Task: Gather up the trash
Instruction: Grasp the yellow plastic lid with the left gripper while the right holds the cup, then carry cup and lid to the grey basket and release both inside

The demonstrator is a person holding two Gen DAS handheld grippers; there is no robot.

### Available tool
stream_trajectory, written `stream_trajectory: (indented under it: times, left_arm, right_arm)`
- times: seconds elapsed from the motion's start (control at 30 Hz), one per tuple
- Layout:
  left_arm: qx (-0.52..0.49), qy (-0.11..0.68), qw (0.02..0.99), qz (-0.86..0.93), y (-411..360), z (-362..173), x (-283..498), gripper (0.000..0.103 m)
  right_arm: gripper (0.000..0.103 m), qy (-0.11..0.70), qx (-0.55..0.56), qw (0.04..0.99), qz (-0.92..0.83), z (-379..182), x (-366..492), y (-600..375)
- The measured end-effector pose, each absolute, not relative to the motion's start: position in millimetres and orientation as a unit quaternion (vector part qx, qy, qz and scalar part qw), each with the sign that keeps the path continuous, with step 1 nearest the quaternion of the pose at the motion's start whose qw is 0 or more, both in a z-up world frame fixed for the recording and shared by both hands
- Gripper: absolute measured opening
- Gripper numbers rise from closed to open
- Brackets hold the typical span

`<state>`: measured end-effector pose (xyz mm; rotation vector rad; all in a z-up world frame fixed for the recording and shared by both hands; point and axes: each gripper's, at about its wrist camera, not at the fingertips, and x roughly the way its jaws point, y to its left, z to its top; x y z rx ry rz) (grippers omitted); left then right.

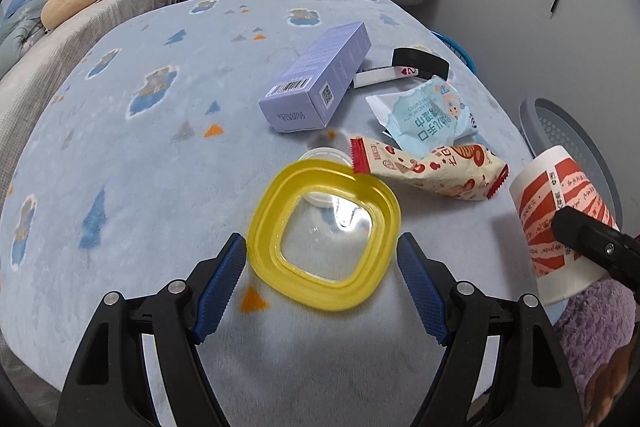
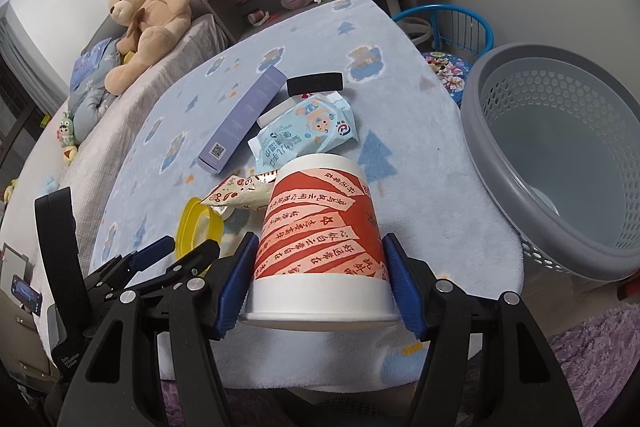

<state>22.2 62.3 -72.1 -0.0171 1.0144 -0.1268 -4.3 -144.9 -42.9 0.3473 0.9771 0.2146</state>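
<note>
Paper cup [image 2: 320, 239] sits gripped in the right gripper [image 2: 320, 283] jaws, lifted beside the grey basket [image 2: 500, 163]; dropping it in looks next. Left gripper [image 1: 322, 281], jaws wide, straddles the yellow lid [image 1: 324, 239] on the tabletop.

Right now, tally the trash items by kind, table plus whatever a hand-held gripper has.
Paper cups: 1, red and white cup in the right hand-held gripper
Plastic lids: 2, yellow lid, clear lid
Boxes: 2, purple box, black and white box
Wrappers: 2, blue wipes pack, red snack wrapper
Total: 7
</note>
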Motion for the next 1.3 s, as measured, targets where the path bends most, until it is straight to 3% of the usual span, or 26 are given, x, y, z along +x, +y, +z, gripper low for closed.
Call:
stream_trajectory:
  times: [0.63,1.0,1.3]
  left_arm:
    - [-0.045,0.486,0.870,-0.074,72,-83,34,0.073]
    - [-0.046,0.440,0.894,-0.065,79,-41,17,0.073]
    - [-0.026,0.407,0.905,-0.122,32,-2,12,0.073]
  right_arm:
    - [0.062,0.465,0.168,0.863,0.105,-45,-4,-144]
    - [0.062,0.453,0.172,0.869,0.100,-36,-11,-155]
    - [0.062,0.433,0.192,0.878,0.072,-23,-17,-195]
